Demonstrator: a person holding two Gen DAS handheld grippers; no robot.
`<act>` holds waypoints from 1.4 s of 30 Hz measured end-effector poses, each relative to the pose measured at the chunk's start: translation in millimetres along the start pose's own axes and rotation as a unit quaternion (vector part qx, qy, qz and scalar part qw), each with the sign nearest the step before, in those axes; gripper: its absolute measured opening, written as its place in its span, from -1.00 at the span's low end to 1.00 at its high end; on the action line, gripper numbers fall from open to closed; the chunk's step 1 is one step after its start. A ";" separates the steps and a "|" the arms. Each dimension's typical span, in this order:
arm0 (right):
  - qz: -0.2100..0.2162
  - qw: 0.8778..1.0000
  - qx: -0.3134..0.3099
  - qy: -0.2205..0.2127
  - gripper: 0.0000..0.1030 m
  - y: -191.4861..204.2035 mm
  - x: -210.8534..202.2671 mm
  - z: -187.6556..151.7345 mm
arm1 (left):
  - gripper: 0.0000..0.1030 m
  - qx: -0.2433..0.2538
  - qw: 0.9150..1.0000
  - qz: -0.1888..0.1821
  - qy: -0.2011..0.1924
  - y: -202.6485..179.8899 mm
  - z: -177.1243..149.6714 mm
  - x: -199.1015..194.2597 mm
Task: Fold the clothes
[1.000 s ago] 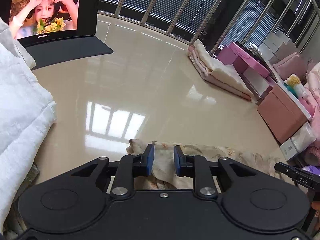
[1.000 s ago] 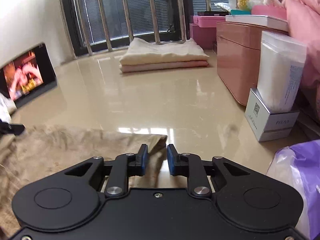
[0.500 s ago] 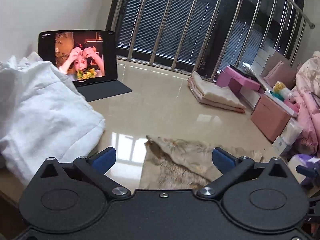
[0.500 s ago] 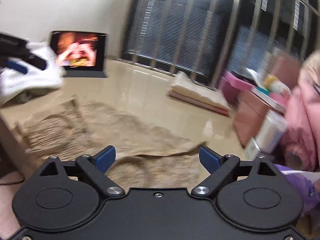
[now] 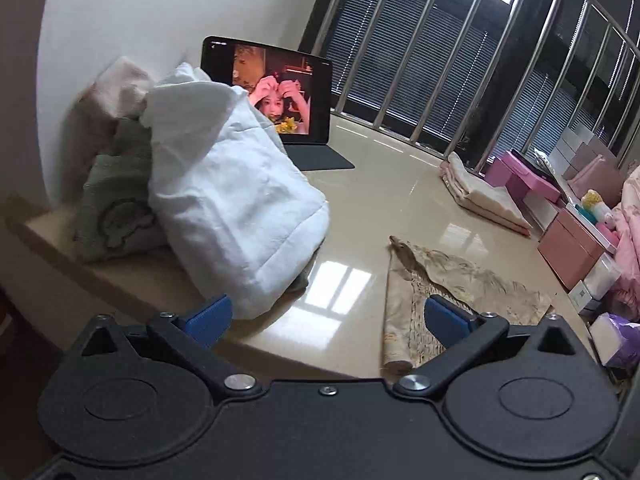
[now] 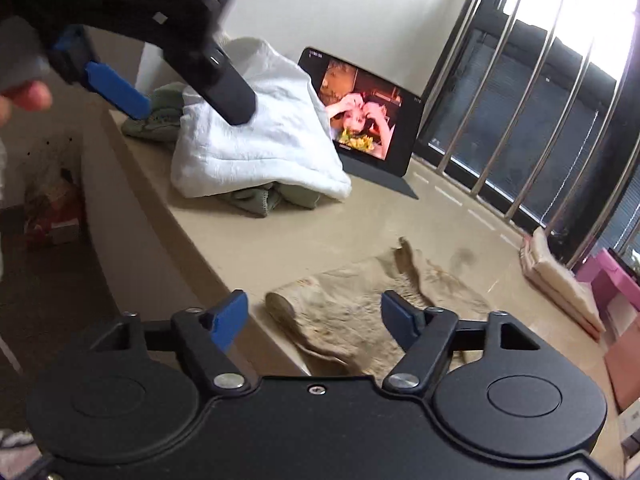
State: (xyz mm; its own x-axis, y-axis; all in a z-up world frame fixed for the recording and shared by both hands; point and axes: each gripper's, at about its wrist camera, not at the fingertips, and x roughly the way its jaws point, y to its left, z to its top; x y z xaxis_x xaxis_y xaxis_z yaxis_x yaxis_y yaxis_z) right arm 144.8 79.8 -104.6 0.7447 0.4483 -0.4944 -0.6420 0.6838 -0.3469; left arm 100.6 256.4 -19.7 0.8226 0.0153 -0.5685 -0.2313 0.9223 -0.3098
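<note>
Tools: two, left tool point(image 5: 326, 318) and right tool point(image 6: 314, 318) spread, empty; one beige garment point(image 5: 452, 284).

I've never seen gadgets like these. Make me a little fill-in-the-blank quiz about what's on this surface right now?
1. The white bundle lies on top of a ____ cloth.
2. Both the left tool and the right tool have their blue fingers spread ____.
3. The tablet stands propped ____ the white bundle.
4. The beige patterned garment lies ____ on the counter.

Missing words: green; open; behind; flat
</note>
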 end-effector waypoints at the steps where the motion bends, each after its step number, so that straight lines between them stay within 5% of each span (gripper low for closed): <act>1: -0.003 1.000 0.012 0.009 0.31 1.8 5.7 1.4 | 1.00 -0.003 1.000 0.000 0.001 3.6 -1.1 -1.6; 6: -0.017 0.994 0.101 0.031 0.30 -2.9 19.8 -1.4 | 1.00 -0.015 1.000 0.003 0.011 16.2 -5.3 -2.6; 13: -0.016 0.989 0.141 0.046 0.23 -16.3 21.2 -5.4 | 1.00 -0.010 1.000 -0.009 0.020 14.5 -7.0 3.7; 14: -0.015 0.988 0.146 0.048 0.08 -18.3 21.3 -6.0 | 1.00 -0.008 1.000 -0.009 0.022 12.4 -5.2 6.5; 16: -0.014 0.986 0.157 0.052 -0.81 -22.3 21.7 -7.2 | 1.00 -0.004 1.000 -0.014 0.028 7.5 0.9 13.6; 17: -0.013 0.985 0.163 0.054 -0.84 -24.3 21.8 -7.7 | 1.00 -0.002 0.999 -0.021 0.031 4.9 4.5 17.4; 22: -0.010 0.980 0.190 0.064 -0.93 -34.3 22.6 -10.6 | 1.00 0.001 0.996 -0.061 0.061 -14.4 25.4 50.5; 29: 0.028 0.973 0.221 0.060 -0.93 -52.6 8.4 -21.8 | 1.00 -0.036 0.976 -0.107 0.185 -47.1 43.5 150.4; 37: 0.057 0.970 0.234 0.046 -0.93 -64.8 3.9 -27.9 | 0.99 -0.056 0.974 -0.047 0.213 -66.5 65.4 227.1; 42: 0.073 0.965 0.251 0.030 -0.93 -76.6 -2.9 -34.3 | 0.92 -0.012 0.974 -0.055 0.221 -81.8 67.4 247.5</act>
State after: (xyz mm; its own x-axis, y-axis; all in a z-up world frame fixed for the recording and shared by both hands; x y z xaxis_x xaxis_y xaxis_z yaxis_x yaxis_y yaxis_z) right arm 185.6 6.4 -103.9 0.6315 0.5376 -0.5587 -0.5589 0.8151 0.1526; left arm 358.2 210.8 -83.7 0.5398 -0.2550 -0.8023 -0.1709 0.9000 -0.4010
